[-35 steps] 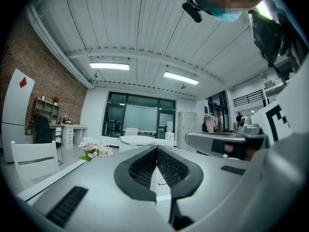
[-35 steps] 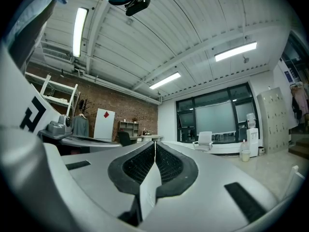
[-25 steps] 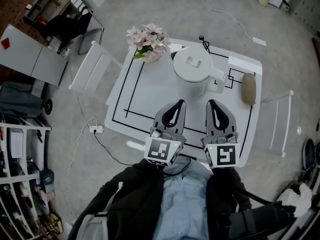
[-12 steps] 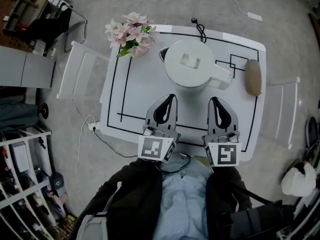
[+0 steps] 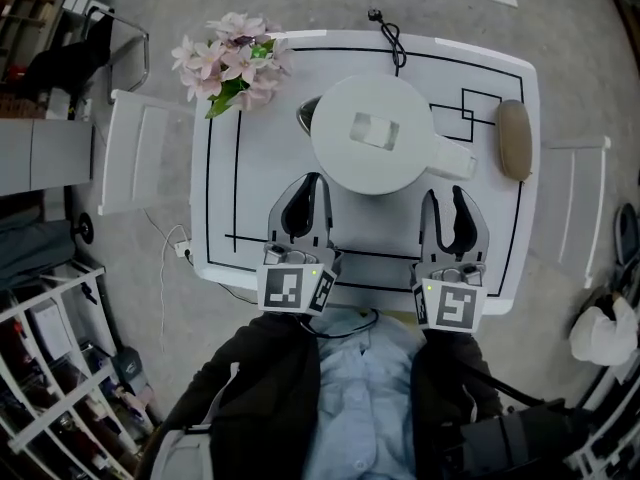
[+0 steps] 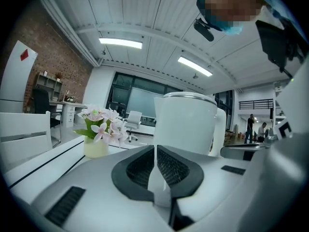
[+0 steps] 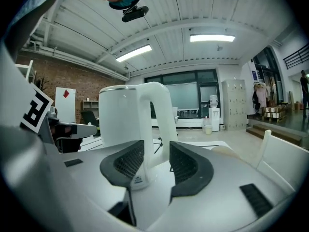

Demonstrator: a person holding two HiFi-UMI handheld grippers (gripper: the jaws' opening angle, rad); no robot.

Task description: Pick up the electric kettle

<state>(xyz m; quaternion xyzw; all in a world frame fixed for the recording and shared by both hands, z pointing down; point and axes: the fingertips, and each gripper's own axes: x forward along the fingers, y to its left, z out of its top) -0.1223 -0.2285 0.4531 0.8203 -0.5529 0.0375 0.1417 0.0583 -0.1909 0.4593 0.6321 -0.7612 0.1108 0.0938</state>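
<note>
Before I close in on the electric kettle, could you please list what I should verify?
1. The right gripper is open: ok; its jaws have just been opening, nothing between them yet.
2. The kettle handle lines up with that gap: ok.
3. The electric kettle stands upright, lid on: ok.
4. The left gripper is shut, short of the kettle: ok.
5. The cord is detached from the kettle: cannot tell.

An open-plan office is suggested by a brick wall [image 6: 53,66], ceiling strip lights [image 6: 120,43], glazed partitions [image 7: 186,100], lockers [image 7: 233,105] and a swivel chair [image 6: 132,121].
</note>
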